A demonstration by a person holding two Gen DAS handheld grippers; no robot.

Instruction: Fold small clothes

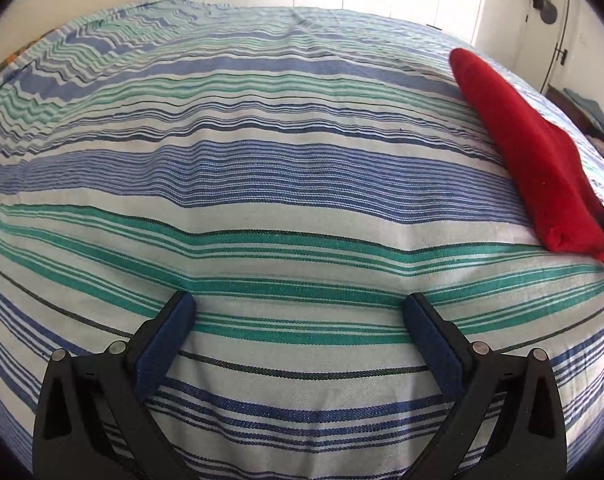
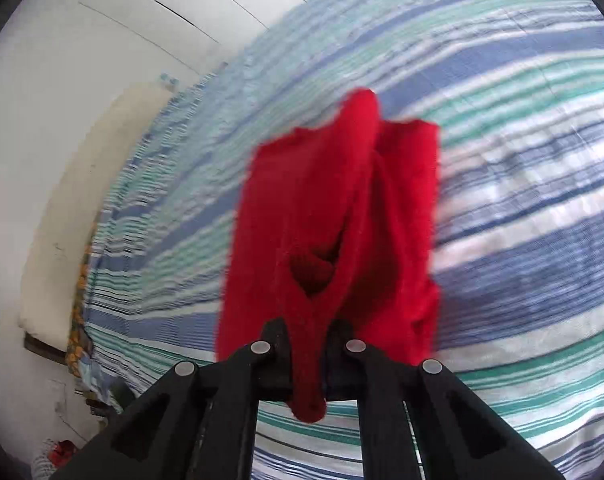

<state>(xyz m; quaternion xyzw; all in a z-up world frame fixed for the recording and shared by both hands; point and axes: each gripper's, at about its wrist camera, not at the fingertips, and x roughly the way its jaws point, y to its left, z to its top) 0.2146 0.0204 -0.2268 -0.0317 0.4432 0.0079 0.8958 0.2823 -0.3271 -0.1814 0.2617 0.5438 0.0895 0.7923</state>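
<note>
Pinching the bunched red knitted garment in the closed right gripper, needing spreading flat on the striped woven bedspread; left gripper hovering wide open, empty, left of the garment.

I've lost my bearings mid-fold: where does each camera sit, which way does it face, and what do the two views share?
Left wrist: on the left claw, angled down over the striped bedspread; its open fingers show, nothing between them.
Right wrist: on the right claw, angled down at the bed; its fingers show, shut on the red garment.
Shared: the red garment, at the left view's right edge, and the bedspread.
</note>
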